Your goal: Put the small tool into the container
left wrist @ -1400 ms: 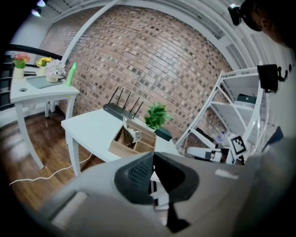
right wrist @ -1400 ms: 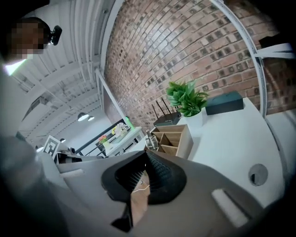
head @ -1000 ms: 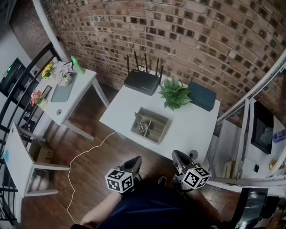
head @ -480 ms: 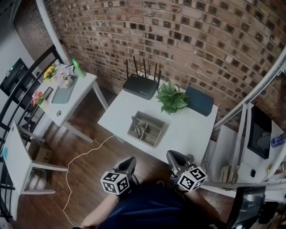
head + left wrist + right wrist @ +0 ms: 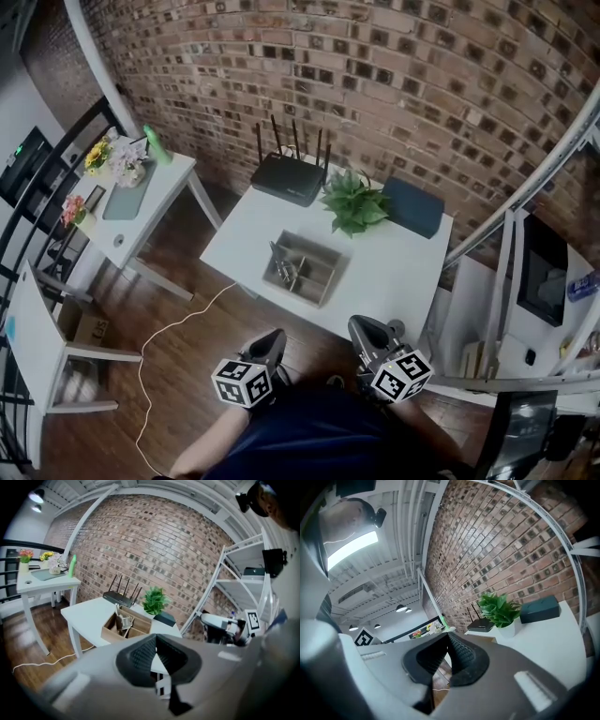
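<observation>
The container (image 5: 317, 278), an open grey-brown box with compartments, sits on the white table (image 5: 394, 272). A few small metal tools (image 5: 284, 266) stand or lie in its left part; the left gripper view shows them too, tools (image 5: 120, 618) in the container (image 5: 133, 631). My left gripper (image 5: 275, 337) and right gripper (image 5: 362, 328) hang close to my body, short of the table's near edge. Both are shut with nothing between the jaws. The left gripper (image 5: 155, 644) points at the container; the right gripper (image 5: 447, 639) points up past the table.
At the table's back stand a black router (image 5: 289, 178), a potted plant (image 5: 354, 201) and a dark blue box (image 5: 412, 206). A second white table (image 5: 150, 192) with flowers is at the left, metal shelving (image 5: 511, 262) at the right. A white cable (image 5: 178, 323) lies on the wooden floor.
The table and container sit slightly further left and up in the head view than before. Both grippers have dropped a little and stayed shut.
</observation>
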A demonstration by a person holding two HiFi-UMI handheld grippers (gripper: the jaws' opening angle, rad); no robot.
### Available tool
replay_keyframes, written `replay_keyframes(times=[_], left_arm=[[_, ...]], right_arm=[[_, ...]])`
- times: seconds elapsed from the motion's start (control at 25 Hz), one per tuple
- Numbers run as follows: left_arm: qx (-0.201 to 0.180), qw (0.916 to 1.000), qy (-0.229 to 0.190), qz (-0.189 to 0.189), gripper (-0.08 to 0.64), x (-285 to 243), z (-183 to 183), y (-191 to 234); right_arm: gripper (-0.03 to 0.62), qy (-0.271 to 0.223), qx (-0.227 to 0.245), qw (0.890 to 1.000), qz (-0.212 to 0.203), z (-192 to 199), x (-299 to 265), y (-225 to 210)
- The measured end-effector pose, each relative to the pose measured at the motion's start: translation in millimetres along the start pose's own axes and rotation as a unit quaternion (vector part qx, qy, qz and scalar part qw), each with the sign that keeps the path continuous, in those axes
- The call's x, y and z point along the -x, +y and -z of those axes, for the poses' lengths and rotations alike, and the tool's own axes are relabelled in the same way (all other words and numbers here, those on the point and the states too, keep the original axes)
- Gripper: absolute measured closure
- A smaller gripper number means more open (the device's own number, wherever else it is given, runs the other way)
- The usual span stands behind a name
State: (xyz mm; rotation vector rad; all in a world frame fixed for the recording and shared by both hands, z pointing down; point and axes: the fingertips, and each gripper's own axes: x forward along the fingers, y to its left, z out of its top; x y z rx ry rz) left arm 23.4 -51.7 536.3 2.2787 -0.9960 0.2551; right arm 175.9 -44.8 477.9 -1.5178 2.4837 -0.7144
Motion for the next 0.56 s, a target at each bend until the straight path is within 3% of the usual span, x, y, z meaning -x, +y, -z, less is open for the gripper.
replay_keyframes(times=[0.56], left_arm=[[0.0,1.0,0.002,0.007,0.556,2.1,2.6,4.7]], right_arm=[[0.582,0.003,-0.002,1.0,0.013,6.1,-1.1,1.0]])
